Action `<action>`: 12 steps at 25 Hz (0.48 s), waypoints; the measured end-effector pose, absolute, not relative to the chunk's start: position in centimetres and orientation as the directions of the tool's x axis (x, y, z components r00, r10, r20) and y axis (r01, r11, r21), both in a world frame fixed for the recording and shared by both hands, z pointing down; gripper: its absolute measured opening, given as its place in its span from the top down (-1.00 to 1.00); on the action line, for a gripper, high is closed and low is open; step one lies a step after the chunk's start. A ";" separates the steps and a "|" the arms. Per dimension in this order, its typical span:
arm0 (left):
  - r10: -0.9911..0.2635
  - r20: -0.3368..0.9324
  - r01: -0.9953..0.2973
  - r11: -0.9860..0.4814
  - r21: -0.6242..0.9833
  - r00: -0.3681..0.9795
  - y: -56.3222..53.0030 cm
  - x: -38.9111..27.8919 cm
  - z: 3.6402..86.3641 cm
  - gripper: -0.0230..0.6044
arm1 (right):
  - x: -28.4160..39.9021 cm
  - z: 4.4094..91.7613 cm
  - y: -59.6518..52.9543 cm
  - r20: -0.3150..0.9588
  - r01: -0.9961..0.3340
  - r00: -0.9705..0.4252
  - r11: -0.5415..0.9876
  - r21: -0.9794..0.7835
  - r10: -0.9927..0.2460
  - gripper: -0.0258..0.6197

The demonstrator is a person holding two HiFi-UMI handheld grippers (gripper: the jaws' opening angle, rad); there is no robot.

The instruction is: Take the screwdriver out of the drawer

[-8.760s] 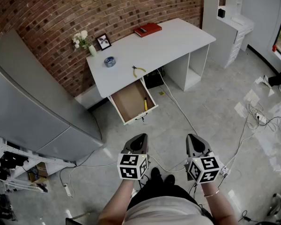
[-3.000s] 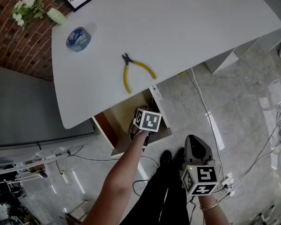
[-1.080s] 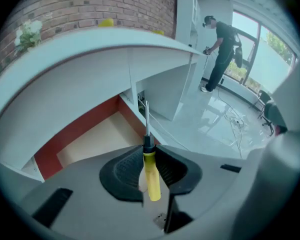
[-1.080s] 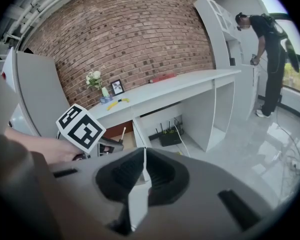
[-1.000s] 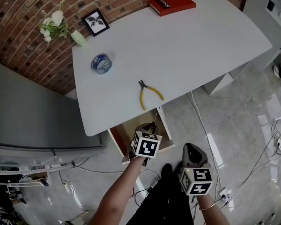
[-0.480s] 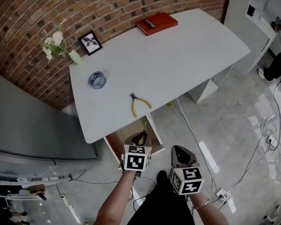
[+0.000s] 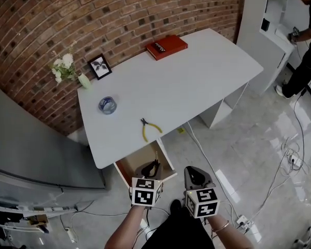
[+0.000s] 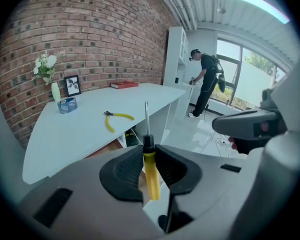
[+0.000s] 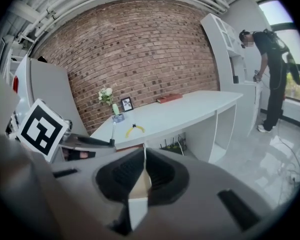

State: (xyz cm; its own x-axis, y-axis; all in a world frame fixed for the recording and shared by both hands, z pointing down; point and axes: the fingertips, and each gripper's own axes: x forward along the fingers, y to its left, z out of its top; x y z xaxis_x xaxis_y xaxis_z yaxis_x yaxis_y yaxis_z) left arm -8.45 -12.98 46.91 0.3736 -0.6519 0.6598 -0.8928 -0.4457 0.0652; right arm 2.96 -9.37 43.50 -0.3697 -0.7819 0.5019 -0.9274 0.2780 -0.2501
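One screwdriver (image 8: 151,178), clamped in left claw (image 8: 149,152)

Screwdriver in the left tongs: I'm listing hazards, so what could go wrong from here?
1. The left tongs pinch the yellow-handled steel screwdriver only near its black collar, so it could pivot or slip out.
2. The open wooden drawer lies just below in the head view; a dropped tool may land inside it.

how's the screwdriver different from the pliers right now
The screwdriver is clamped in the left gripper's tongs and held in the air; the pliers lie loose on the white desk. The screwdriver stands with its metal shaft pointing up, while the pliers lie flat. The screwdriver has one straight handle; the pliers have two curved, splayed ones. Both have yellow handles.
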 end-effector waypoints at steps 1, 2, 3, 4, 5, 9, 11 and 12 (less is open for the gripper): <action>-0.654 0.653 -0.887 -0.458 0.062 0.383 -12.6 -8.2 46.4 0.71 | 3.0 43.2 -9.3 0.499 -0.928 -0.368 0.278 -0.247 -0.784 0.88; -0.656 0.645 -0.882 -0.467 0.061 0.392 -12.3 -8.0 46.0 0.71 | 3.1 42.9 -9.3 0.498 -0.929 -0.366 0.278 -0.245 -0.786 0.88; -0.658 0.638 -0.879 -0.473 0.064 0.400 -12.0 -7.8 45.5 0.71 | 3.2 42.7 -9.3 0.496 -0.930 -0.364 0.277 -0.242 -0.788 0.88; -0.661 0.631 -0.878 -0.475 0.067 0.406 -11.8 -7.7 45.0 0.71 | 3.3 42.4 -9.2 0.495 -0.931 -0.362 0.277 -0.240 -0.790 0.88; -0.666 0.623 -0.877 -0.475 0.071 0.411 -11.7 -7.7 44.5 0.71 | 3.3 42.1 -9.2 0.494 -0.931 -0.361 0.276 -0.238 -0.791 0.88; -0.702 0.578 -0.885 -0.459 0.079 0.416 -11.2 -8.2 42.1 0.71 | 3.6 41.1 -8.8 0.490 -0.934 -0.355 0.274 -0.231 -0.796 0.88; -0.720 0.556 -0.890 -0.449 0.083 0.415 -10.7 -8.5 40.9 0.71 | 4.0 40.6 -8.6 0.480 -0.936 -0.350 0.272 -0.226 -0.804 0.88; -0.728 0.545 -0.891 -0.447 0.083 0.416 -10.5 -8.6 40.4 0.71 | 4.2 40.3 -8.5 0.473 -0.936 -0.347 0.270 -0.224 -0.810 0.88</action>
State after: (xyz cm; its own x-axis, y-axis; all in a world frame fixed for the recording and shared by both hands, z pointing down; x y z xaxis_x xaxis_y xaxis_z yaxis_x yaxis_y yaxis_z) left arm -8.61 -10.50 40.44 0.4157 -0.7279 0.5453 -0.8909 -0.4465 0.0832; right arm 4.22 -8.46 40.28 -0.3469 -0.8096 0.4734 -0.9363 0.2701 -0.2242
